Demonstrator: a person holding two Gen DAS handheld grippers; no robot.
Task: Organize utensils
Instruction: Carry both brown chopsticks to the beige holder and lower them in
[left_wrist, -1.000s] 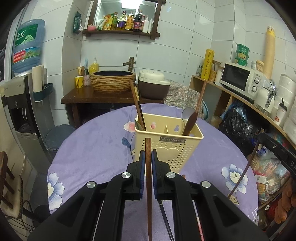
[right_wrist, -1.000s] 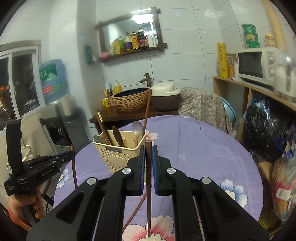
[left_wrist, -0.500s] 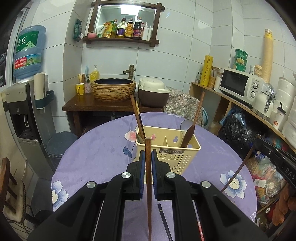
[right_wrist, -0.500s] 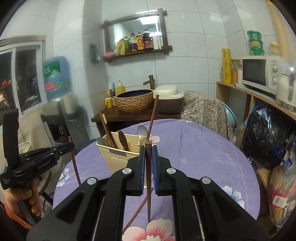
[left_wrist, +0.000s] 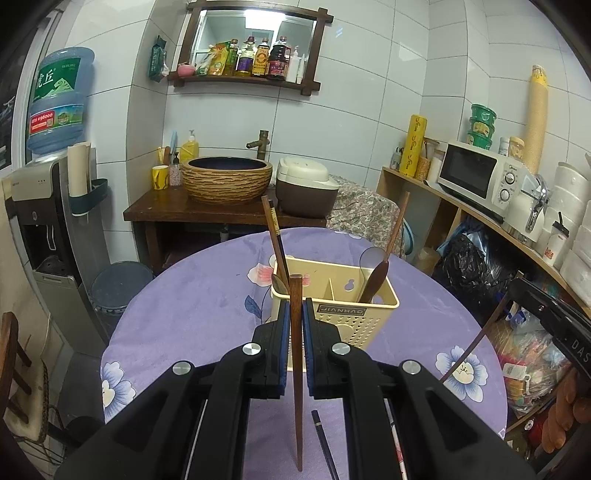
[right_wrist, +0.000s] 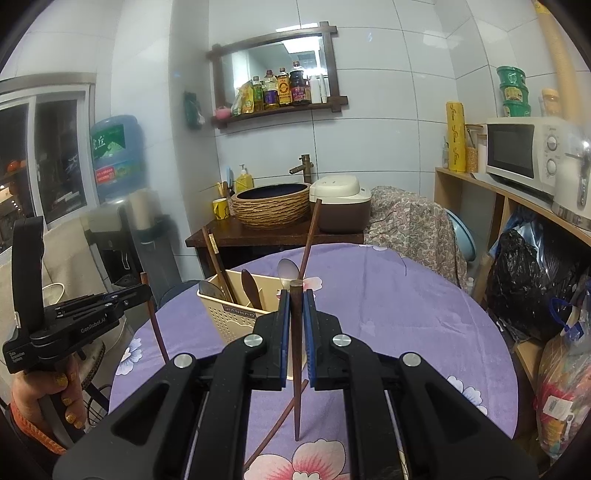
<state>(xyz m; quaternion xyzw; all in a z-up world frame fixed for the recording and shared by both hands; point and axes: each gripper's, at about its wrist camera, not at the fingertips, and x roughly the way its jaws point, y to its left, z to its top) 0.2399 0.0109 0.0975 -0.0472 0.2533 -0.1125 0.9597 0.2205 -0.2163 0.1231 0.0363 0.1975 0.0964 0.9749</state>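
Observation:
A cream plastic utensil holder (left_wrist: 351, 321) stands on the purple round table (left_wrist: 199, 306) with chopsticks, a wooden spoon and a metal spoon upright in it; it also shows in the right wrist view (right_wrist: 229, 317). My left gripper (left_wrist: 296, 325) is shut on a brown wooden chopstick (left_wrist: 296, 387), held upright above the table, short of the holder. My right gripper (right_wrist: 295, 317) is shut on another brown chopstick (right_wrist: 295, 369), held upright to the right of the holder. A dark chopstick (left_wrist: 325, 443) lies on the table under the left gripper; a brown one (right_wrist: 273, 428) lies under the right.
The left gripper and hand show at the left in the right wrist view (right_wrist: 74, 325). Behind the table are a wooden stand with a woven basin (left_wrist: 227, 179) and a rice cooker (left_wrist: 304, 190). A shelf with a microwave (left_wrist: 476, 173) runs along the right. A water dispenser (left_wrist: 48, 206) stands left.
Both grippers have risen and drawn back from the holder, each still holding its chopstick. The holder looks smaller and lower in both views.

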